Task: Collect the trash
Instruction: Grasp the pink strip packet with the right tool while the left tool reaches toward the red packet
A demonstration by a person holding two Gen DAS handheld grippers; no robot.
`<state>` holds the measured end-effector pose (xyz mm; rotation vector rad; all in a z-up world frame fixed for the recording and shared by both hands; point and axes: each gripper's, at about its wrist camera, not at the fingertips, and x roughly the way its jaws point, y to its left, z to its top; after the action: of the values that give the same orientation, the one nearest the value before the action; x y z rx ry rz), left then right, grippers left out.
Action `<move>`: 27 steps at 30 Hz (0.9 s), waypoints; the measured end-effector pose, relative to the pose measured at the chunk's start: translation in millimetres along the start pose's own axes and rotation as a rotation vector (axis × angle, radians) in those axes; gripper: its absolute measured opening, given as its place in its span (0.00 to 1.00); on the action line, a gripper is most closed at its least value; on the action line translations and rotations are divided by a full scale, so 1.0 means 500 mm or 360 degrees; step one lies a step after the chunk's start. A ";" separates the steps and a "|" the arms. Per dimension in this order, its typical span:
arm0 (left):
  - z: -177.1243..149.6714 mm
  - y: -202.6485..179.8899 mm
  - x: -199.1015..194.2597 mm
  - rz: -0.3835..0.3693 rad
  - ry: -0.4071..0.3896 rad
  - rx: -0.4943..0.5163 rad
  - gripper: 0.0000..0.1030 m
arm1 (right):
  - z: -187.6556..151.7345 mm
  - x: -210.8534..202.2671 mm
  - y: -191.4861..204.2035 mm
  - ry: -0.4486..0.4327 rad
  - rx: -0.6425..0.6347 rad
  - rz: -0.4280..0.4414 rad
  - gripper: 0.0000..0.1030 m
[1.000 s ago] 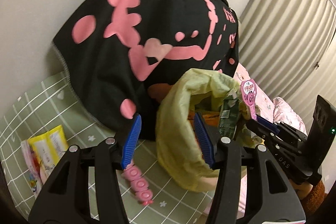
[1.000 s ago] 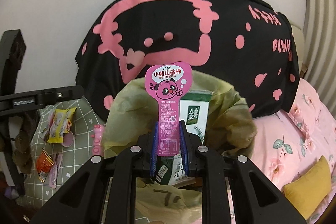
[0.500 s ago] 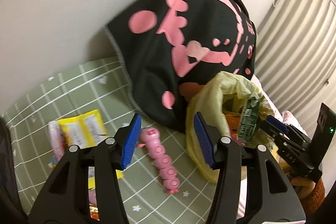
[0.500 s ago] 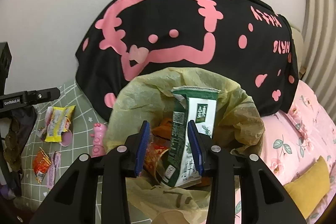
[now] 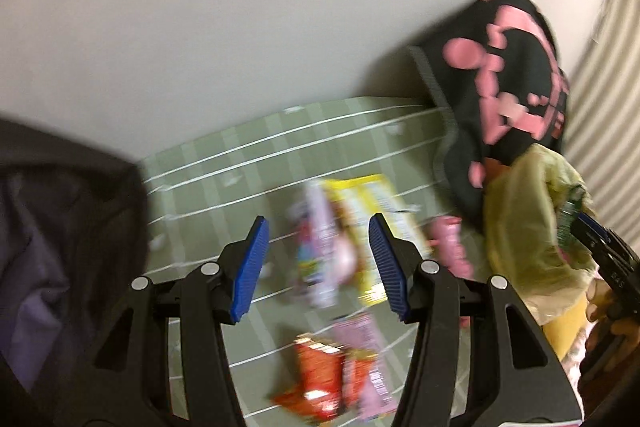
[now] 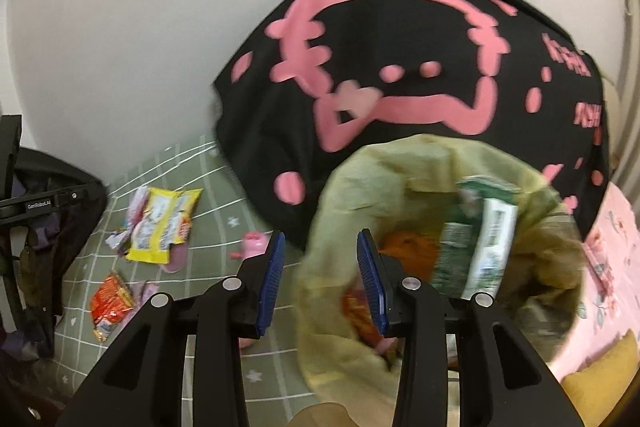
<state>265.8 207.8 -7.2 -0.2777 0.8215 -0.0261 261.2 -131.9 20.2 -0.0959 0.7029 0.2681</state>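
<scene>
Left wrist view: the left gripper [image 5: 318, 259] has its blue pads [image 5: 250, 267] spread wide and grips nothing. It hangs over a green checked mat [image 5: 248, 155] strewn with litter. Between the jaws, farther off, lie a yellow wrapper [image 5: 368, 203] and a pale pink-and-white packet [image 5: 320, 243] overlapping it on its left side; both are blurred. Nearer, low in the frame, a red snack packet [image 5: 316, 375] lies against a pink packet [image 5: 366, 347]. A pink toy [image 5: 450, 247] sits just right of the yellow wrapper, close to the foot of the yellow-green trash bag [image 5: 524, 227] at the right. A black cloth with pink print [image 5: 504, 83] rises behind the bag against the white wall [image 5: 240, 27]. A dark garment [image 5: 60, 247] fills the near left. At the far right edge the right gripper [image 5: 592, 235] reaches to the bag's rim; from here its fingers cannot be judged.

Right wrist view: the right gripper [image 6: 320, 271] is spread apart and empty, its right pad over the left rim of the trash bag [image 6: 344, 227]. Inside the open bag stands a green-and-white carton [image 6: 480, 243], tilted, with orange and red wrappers [image 6: 404, 247] beside it at the left. The black cloth [image 6: 400, 75] drapes behind the bag. On the mat [image 6: 216, 187] to the left lie the yellow wrapper [image 6: 164, 223], the red snack packet [image 6: 110, 301] nearer, and the pink toy [image 6: 254, 247] just beyond the left pad. Pink floral bedding [image 6: 612, 243] shows at the right.
</scene>
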 end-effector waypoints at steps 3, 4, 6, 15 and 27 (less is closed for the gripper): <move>-0.020 0.053 -0.008 0.0064 0.0013 -0.0093 0.48 | -0.002 0.023 0.037 0.0026 -0.0025 0.0082 0.35; -0.028 0.067 -0.010 0.0077 0.0019 -0.0116 0.48 | -0.004 0.031 0.051 0.0036 -0.0038 0.0111 0.35; -0.047 0.089 -0.015 0.0090 0.0038 -0.0147 0.48 | -0.007 0.050 0.084 0.0066 -0.0082 0.0181 0.35; -0.120 0.142 -0.036 0.0126 0.0100 -0.0230 0.48 | -0.081 0.118 0.234 0.0287 -0.0278 0.0528 0.35; -0.157 0.132 -0.028 0.0123 0.0185 -0.0174 0.48 | -0.191 0.149 0.335 0.0514 -0.0297 0.0687 0.35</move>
<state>193.7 255.0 -64.7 -0.3499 0.9504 0.0763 210.0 28.1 -100.2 -0.1676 1.0173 0.7441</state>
